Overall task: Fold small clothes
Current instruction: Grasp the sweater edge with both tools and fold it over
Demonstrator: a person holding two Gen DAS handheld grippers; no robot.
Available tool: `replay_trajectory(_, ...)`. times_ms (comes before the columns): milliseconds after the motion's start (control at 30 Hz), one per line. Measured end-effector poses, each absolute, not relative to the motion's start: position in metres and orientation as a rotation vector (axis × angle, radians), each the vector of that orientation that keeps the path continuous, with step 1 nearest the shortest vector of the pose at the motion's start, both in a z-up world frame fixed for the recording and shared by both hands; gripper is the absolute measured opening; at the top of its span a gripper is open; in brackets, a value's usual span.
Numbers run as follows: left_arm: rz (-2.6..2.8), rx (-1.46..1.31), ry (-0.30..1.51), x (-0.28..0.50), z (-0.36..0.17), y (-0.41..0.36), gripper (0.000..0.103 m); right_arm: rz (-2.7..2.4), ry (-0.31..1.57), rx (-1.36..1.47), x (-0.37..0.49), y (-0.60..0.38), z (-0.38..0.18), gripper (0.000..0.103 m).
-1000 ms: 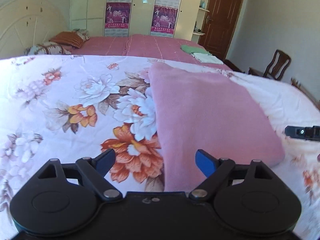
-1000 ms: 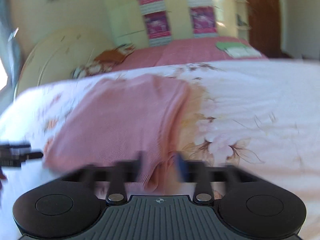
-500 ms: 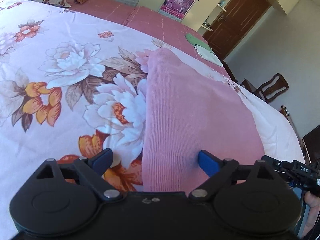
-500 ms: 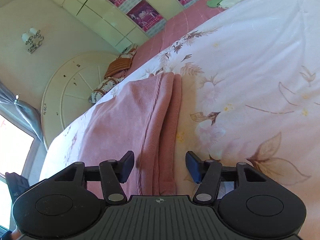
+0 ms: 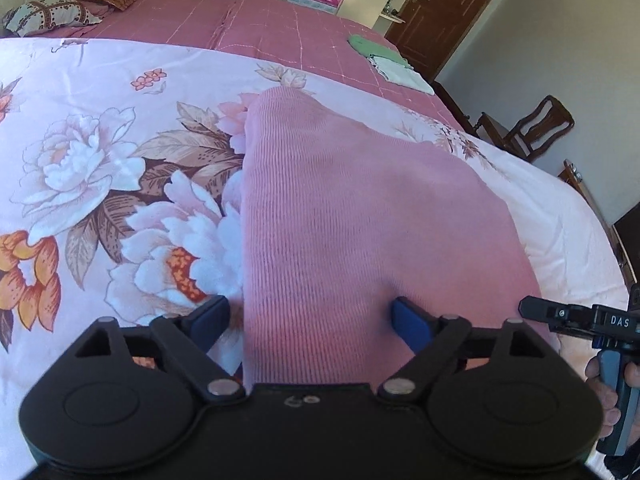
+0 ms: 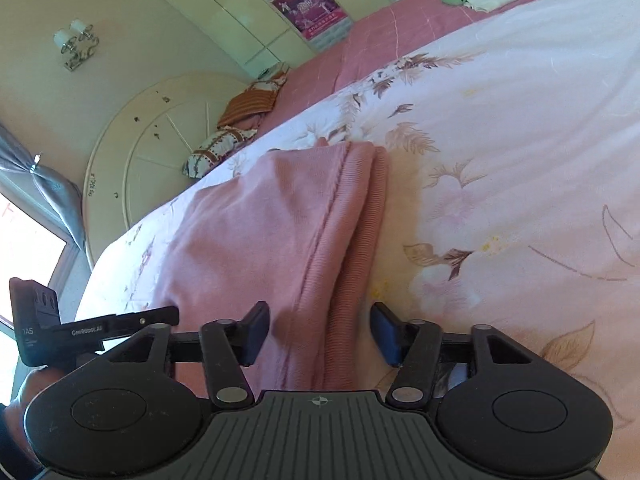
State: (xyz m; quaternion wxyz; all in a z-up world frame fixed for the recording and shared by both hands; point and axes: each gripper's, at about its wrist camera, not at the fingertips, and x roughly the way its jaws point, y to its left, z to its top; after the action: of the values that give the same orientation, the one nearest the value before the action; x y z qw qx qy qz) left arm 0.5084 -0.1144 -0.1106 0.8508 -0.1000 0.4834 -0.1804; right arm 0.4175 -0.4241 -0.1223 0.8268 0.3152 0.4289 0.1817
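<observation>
Both grippers have dropped lower toward the near end of the cloth since half a second ago, and each wrist view now sits closer over it. From the left wrist, the left gripper (image 5: pixel 310 318) has its jaws wide apart, straddling the cloth's left edge at 6 o'clock: the left pad rests over the quilt (image 5: pixel 100 184), the right pad (image 5: pixel 404 318) touches the knit surface, clamping nothing. The cloth (image 5: pixel 360 216), a pink ribbed garment folded into a long flat strip, lies on the floral quilt and runs from 6 o'clock up toward 12, narrowing with distance. At 3 to 4 o'clock in that view the right gripper (image 5: pixel 576 316) shows as a black bar marked DAS, held in a hand (image 5: pixel 612 384), just beside the cloth's right edge. Beyond the quilt, a pink bed (image 5: pixel 280 28) carries pillows (image 5: pixel 52 12) at 11 o'clock and a green and white folded pile (image 5: pixel 384 60) at 1 o'clock; a door (image 5: pixel 444 4) and chair (image 5: pixel 532 128) stand at 2 o'clock. From the right wrist, the left gripper (image 6: pixel 100 326) appears at 9 o'clock, touching the cloth's far side. The right gripper (image 6: pixel 318 330) is likewise spread open, its pads either side of the cloth's (image 6: pixel 260 240) stacked right edge, where several layers show, gripping nothing. The quilt (image 6: pixel 520 140) stretches off to 3 o'clock.
</observation>
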Motion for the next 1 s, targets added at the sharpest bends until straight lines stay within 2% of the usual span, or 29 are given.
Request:
replay_trajectory(33,-0.389,-0.205,1.015,0.510,-0.110,-0.118,0.070,0.384,0.914,0.682,0.420,-0.424,-0.123,0.052)
replay_trajectory(67,-0.414,-0.207,1.013,0.510,-0.109,-0.123,0.064,0.381,0.921,0.671,0.424,-0.420,-0.122,0.052)
replay_trajectory(267,-0.386,-0.048,0.978,0.502,-0.094,-0.147,0.043,0.314,0.939,0.466,0.435,-0.379,-0.107,0.052)
replay_trajectory(300,-0.382,0.006,0.959,0.497,-0.090,-0.154,0.041,0.297,0.940,0.421,0.433,-0.370,-0.104,0.046)
replay_trajectory(333,-0.375,0.058,0.940,0.492,-0.086,-0.160,0.039,0.285,0.933,0.379,0.431,-0.362,-0.101,0.036)
replay_trajectory(367,-0.370,0.100,0.918,0.487,-0.082,-0.166,0.038,0.288,0.924,0.356,0.428,-0.354,-0.099,0.024)
replay_trajectory(400,-0.370,0.125,0.895,0.482,-0.077,-0.169,0.037,0.268,0.907,0.316,0.424,-0.347,-0.094,0.023)
replay_trajectory(700,-0.422,0.205,0.765,0.444,-0.034,-0.159,0.036,0.247,0.748,0.110,0.377,-0.301,-0.040,0.021)
replay_trajectory(1000,-0.465,0.223,0.685,0.421,-0.002,-0.085,0.036,0.208,0.698,0.043,0.354,-0.224,-0.002,0.021)
